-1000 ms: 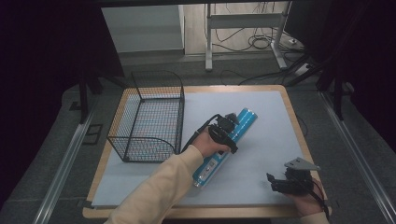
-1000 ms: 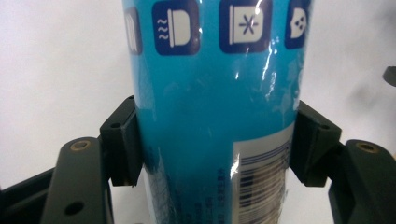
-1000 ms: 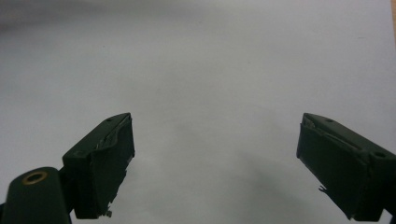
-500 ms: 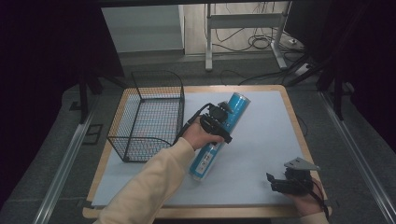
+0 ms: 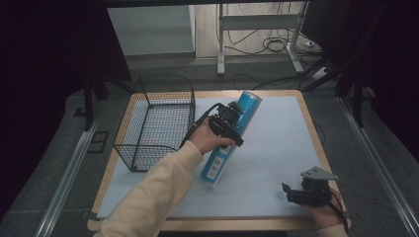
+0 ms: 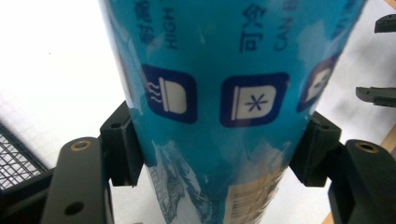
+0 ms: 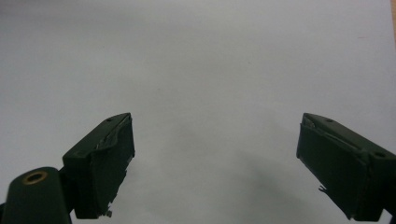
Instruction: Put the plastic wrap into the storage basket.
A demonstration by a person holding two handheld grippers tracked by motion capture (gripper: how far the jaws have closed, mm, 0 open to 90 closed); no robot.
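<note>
A long blue tube (image 5: 232, 136) with white print hangs tilted over the middle of the white mat, its upper end toward the far side. My left gripper (image 5: 228, 126) is shut on its middle. In the left gripper view the blue tube (image 6: 224, 93) is pinched between both black pads (image 6: 122, 142), with icons and lettering on its wrap. My right gripper (image 5: 292, 193) rests near the front right corner of the table, open. Its two fingers (image 7: 100, 163) stand wide apart above bare white mat with nothing between them.
A black wire basket (image 5: 158, 121) stands on the left part of the table, just left of the tube. The white mat (image 5: 276, 143) covers the wooden table (image 5: 316, 143). Beyond the far edge are metal table legs and cables on the floor.
My left gripper has carried the blue tube leftward and away from the person, toward the basket, and tilted it steeper. The right gripper has stayed where it was.
</note>
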